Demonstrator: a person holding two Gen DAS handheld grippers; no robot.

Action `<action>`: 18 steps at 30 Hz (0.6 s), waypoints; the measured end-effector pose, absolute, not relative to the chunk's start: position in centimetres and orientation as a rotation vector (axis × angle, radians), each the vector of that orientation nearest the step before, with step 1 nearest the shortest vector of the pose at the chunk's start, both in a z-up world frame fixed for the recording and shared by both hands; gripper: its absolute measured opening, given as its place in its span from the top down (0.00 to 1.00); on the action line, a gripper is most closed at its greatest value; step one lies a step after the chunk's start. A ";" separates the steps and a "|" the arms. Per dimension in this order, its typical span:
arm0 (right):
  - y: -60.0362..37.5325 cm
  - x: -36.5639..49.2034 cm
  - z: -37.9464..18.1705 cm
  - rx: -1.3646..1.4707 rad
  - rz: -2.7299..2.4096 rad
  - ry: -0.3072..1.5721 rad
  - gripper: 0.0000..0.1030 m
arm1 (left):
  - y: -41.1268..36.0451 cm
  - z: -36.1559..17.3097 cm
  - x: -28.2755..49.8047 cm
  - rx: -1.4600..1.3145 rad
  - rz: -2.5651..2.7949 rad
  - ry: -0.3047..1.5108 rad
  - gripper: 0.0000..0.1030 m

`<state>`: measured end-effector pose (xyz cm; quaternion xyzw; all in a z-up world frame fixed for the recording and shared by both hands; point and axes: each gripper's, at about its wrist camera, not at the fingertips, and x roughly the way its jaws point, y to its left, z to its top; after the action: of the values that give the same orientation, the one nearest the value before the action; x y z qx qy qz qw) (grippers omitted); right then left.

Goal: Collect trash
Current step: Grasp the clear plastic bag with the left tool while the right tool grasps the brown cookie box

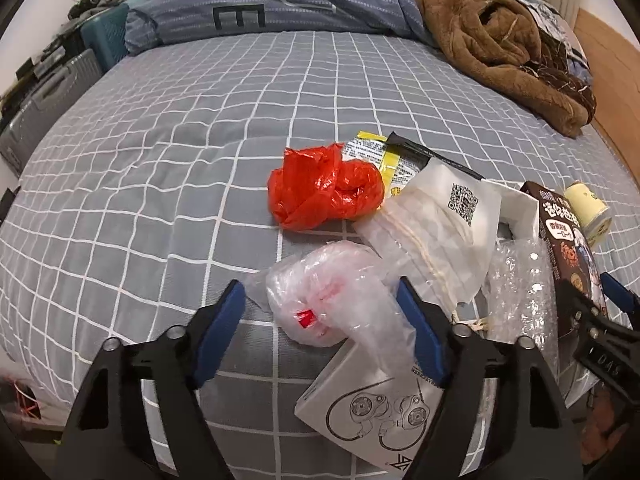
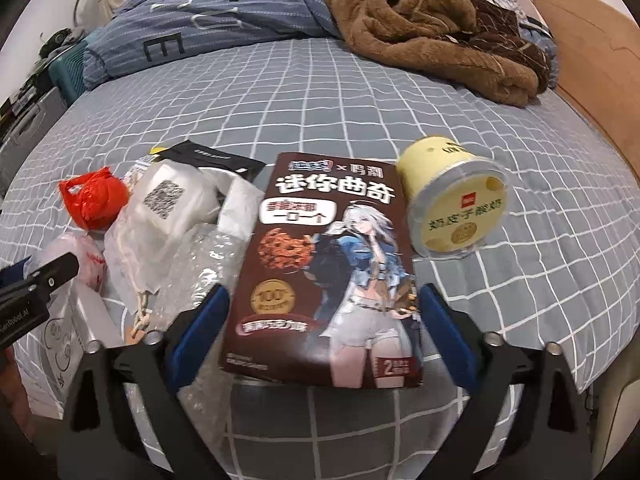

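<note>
**Grippers straddle trash on the bed**

Left gripper [image 1: 320,320]: jaws apart, either side of a crumpled clear plastic bag [image 1: 326,296]; right pad touching or just shy of the film, left pad clear. White earphone box [image 1: 368,408] lies at 6 o'clock of the bag, red bag [image 1: 324,188] at 12 o'clock.

Right gripper [image 2: 320,328]: jaws wide, flanking a brown cookie box [image 2: 320,272]; contact unclear. Yellow cup [image 2: 452,200] on its side at 2 o'clock of the box; bubble wrap [image 2: 200,264] at 9 o'clock. All on grey checked bedsheet [image 2: 400,92].

Grid-patterned grey bed [image 1: 200,140], wooden headboard [image 2: 592,60]
</note>
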<state>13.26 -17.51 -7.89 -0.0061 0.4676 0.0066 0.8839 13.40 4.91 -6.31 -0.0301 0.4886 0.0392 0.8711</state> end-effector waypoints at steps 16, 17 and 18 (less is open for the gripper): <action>-18.4 12.9 -7.1 0.017 0.032 0.946 0.15 | 5.3 -6.0 13.4 -0.084 0.072 1.002 0.47; -18.5 12.9 -7.0 0.016 0.032 0.944 0.15 | 5.4 -5.8 13.2 -0.083 0.076 0.995 0.47; -18.4 12.8 -7.0 0.013 0.030 0.940 0.15 | 5.4 -5.5 13.1 -0.082 0.077 0.988 0.47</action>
<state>12.80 -18.45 -6.95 0.0063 0.4528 0.0144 0.8915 13.11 5.39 -5.54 -0.0393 0.4741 0.0369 0.8788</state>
